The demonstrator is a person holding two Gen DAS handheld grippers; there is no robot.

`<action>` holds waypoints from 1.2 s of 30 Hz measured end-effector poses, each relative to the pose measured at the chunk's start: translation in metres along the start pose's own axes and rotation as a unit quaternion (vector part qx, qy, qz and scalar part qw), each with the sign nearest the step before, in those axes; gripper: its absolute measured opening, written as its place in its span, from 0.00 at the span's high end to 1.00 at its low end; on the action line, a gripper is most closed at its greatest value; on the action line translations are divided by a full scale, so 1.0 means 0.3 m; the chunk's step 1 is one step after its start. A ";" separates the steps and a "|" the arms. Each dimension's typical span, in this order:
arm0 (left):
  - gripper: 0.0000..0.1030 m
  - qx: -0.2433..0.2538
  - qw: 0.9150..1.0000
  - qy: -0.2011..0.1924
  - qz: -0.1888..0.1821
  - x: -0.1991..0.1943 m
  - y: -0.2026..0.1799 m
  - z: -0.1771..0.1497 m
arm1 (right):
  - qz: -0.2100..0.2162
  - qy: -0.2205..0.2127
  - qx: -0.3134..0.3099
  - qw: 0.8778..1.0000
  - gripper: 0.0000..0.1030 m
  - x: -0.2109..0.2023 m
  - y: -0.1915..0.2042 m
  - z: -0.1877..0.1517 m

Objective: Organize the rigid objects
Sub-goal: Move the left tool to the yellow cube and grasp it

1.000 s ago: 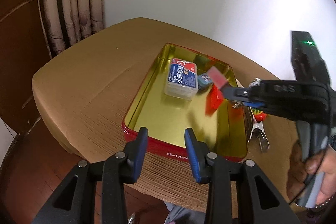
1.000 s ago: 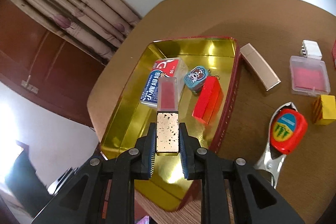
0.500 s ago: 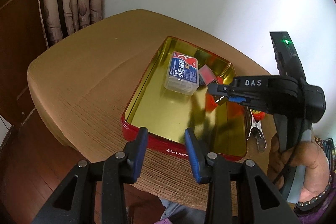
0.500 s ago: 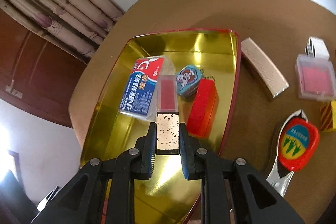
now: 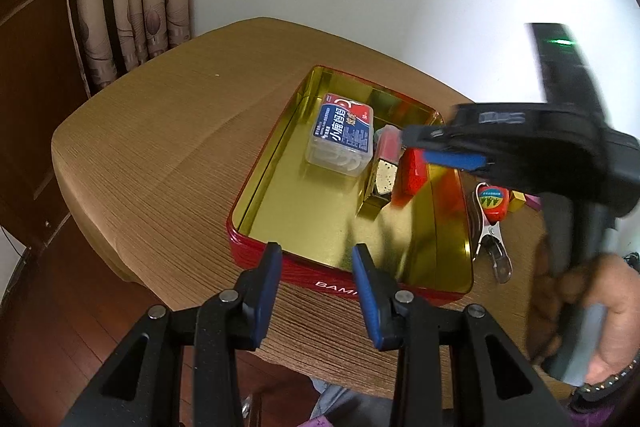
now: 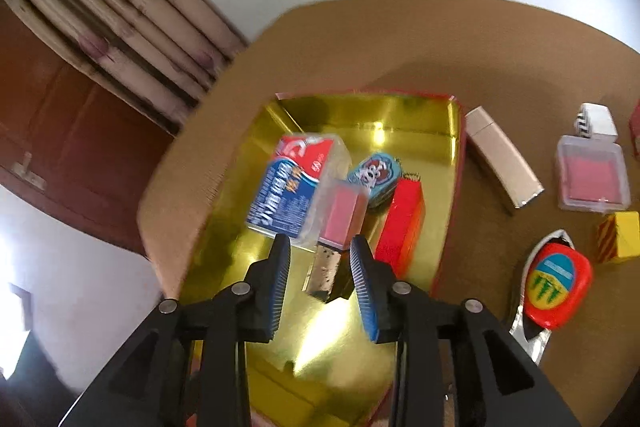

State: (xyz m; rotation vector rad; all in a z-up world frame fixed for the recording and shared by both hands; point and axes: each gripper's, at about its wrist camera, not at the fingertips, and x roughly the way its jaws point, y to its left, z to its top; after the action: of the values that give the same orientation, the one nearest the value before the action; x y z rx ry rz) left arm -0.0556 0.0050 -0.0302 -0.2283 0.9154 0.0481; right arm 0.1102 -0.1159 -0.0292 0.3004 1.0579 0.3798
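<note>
A red tin with a gold inside (image 6: 400, 101) holds a blue-and-red floss box (image 6: 296, 187), a blue cartoon charm (image 6: 374, 173) and a red block (image 6: 402, 223). A pink-and-gold lipstick (image 6: 336, 235) lies tilted in the tin between box and block. My right gripper (image 6: 320, 241) hovers over its gold end; its jaws are opening and the pads stand clear of it. In the left wrist view my left gripper (image 5: 316, 255) stands open over the tin's near rim (image 5: 256, 195), holding nothing. There the right gripper (image 5: 440, 151) reaches in above the lipstick (image 5: 386, 163).
On the table right of the tin lie a beige box (image 6: 502, 163), a clear case with a pink pad (image 6: 592, 175), a white piece (image 6: 596, 121), a yellow striped block (image 6: 618, 237) and a red-topped metal clip (image 6: 556, 287). Curtains and a wooden door stand behind.
The right gripper carried the lipstick lower into the tin, then its jaws parted. The lipstick has dropped out of the pads onto the tin floor. The left gripper kept still.
</note>
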 end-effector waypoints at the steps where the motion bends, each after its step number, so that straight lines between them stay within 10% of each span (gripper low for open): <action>1: 0.64 0.001 1.000 -0.001 0.000 -0.001 -0.002 -0.001 | 0.001 -0.010 -0.002 1.000 0.71 -0.028 -0.008 -0.006; 8: 0.64 0.030 0.999 -0.016 0.016 -0.017 -0.045 -0.015 | -0.082 -0.095 0.016 0.992 0.69 -0.283 -0.233 -0.163; 20: 0.64 0.140 0.990 -0.029 -0.014 -0.062 -0.287 -0.062 | -0.348 -0.108 0.047 0.930 0.62 -0.586 -0.804 -0.446; 30: 0.64 0.178 0.963 0.088 -0.180 0.054 -0.754 0.085 | -0.299 -0.144 0.078 0.940 0.50 -0.673 -0.944 -0.486; 36: 0.64 0.154 0.958 0.163 -0.180 0.270 -0.937 0.177 | -0.239 -0.167 0.102 0.951 0.48 -0.714 -0.961 -0.511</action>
State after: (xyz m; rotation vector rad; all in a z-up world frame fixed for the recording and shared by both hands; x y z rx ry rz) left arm 0.0740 -0.2620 -0.0137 -0.1101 1.1817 -0.4801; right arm -0.0735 -0.4598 -0.0520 0.2706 0.8009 -0.2149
